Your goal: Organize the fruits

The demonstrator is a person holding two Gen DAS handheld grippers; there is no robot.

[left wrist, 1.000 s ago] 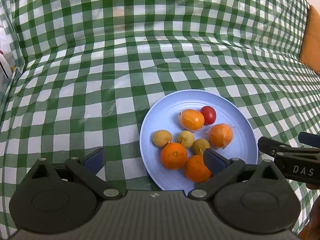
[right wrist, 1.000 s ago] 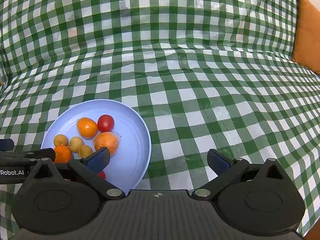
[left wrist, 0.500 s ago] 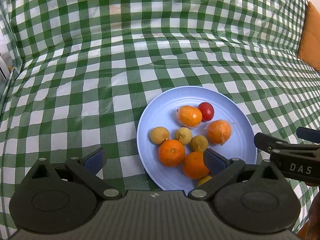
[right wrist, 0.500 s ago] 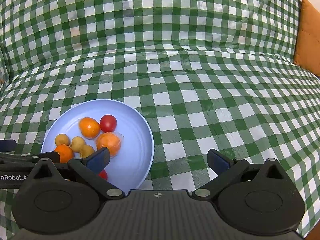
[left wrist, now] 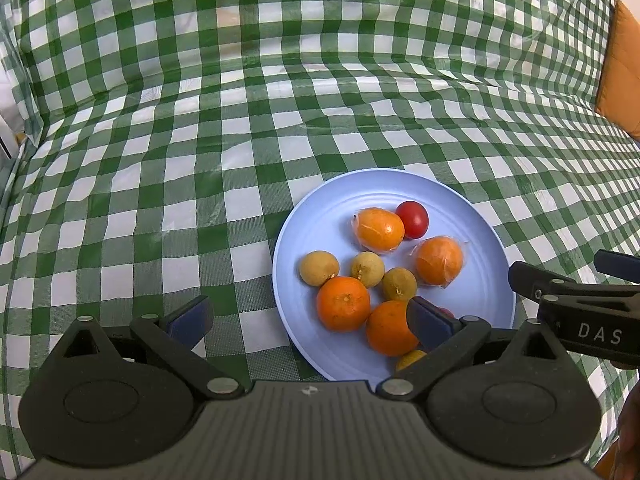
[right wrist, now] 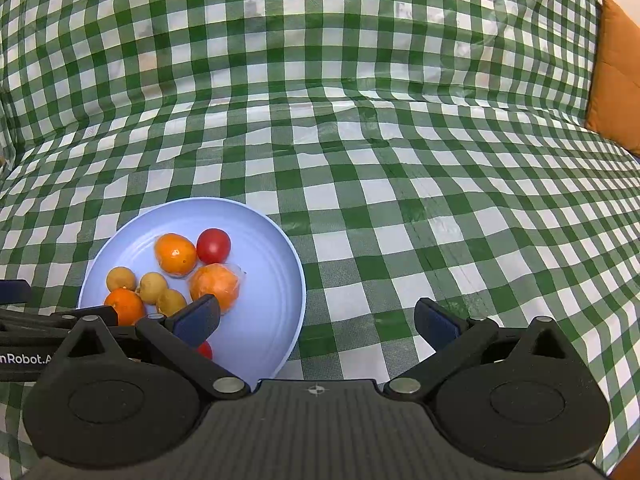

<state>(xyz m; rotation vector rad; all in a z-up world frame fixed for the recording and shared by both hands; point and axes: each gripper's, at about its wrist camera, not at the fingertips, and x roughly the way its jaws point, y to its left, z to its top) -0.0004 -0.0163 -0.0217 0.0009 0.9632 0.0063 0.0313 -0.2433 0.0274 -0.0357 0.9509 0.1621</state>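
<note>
Your left gripper (left wrist: 308, 320) hangs with its fingers spread wide and empty, its right pad just above the near rim of the blue plate (left wrist: 484, 240), over a bare orange (left wrist: 390, 330). Your right gripper (right wrist: 318, 320) is equally wide open and holds nothing, its left pad over the plate's right part and its right pad over the green checked cloth (right wrist: 400, 140) beside the plate. All the fruit lies on the plate: two wrapped oranges (left wrist: 378, 229) and a red tomato (left wrist: 413, 219) towards the far side, three small yellow-brown fruits (left wrist: 319, 268) in the middle, bare oranges nearest you.

Blue plate (left wrist: 484, 240) on green-checked counter (left wrist: 200, 160) | oranges: two bare, two wrapped | three small tan fruits | red tomato (left wrist: 413, 219) | left tongs (left wrist: 308, 322) spread, empty | right tongs (left wrist: 560, 270) at plate's right rim
</note>
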